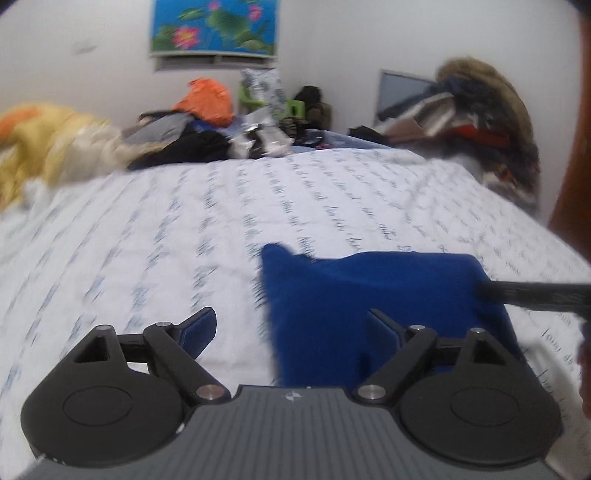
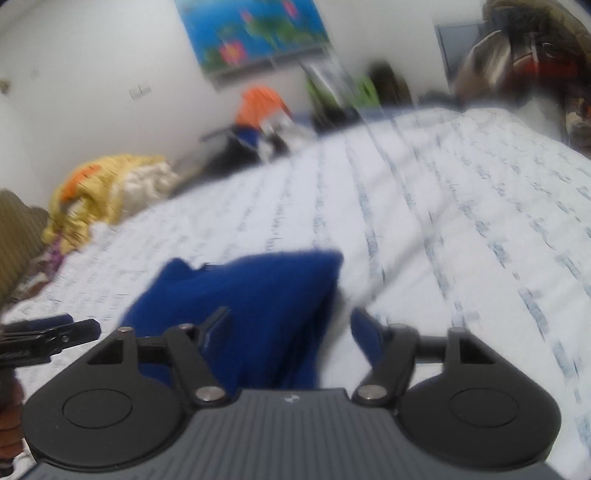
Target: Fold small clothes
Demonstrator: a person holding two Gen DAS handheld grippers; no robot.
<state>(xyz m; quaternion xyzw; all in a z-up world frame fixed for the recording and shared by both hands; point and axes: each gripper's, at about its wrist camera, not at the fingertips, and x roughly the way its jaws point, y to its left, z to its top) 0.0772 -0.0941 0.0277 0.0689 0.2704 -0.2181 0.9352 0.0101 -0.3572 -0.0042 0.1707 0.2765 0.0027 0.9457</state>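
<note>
Two claws hover over a bed [image 1: 147, 229] spread with a white sheet printed in faint blue script. At the far left a yellow quilt [image 1: 48, 147] lies bunched near the wall, beside a heap of dark clothes [image 1: 192, 144] and an orange bag [image 1: 207, 99]; a lotus picture [image 1: 214, 27] hangs above. The left claw [image 1: 291, 325] is spread wide, nothing between its pads, its right finger over the cloth's near edge. A blue garment [image 1: 369, 291], folded into a rough rectangle, lies flat on the sheet ahead of both claws. The right claw [image 2: 290, 326] also stands spread, pads clear of the fabric below. At the far right a pile of clothes [image 1: 480, 110] leans against the wall.
</note>
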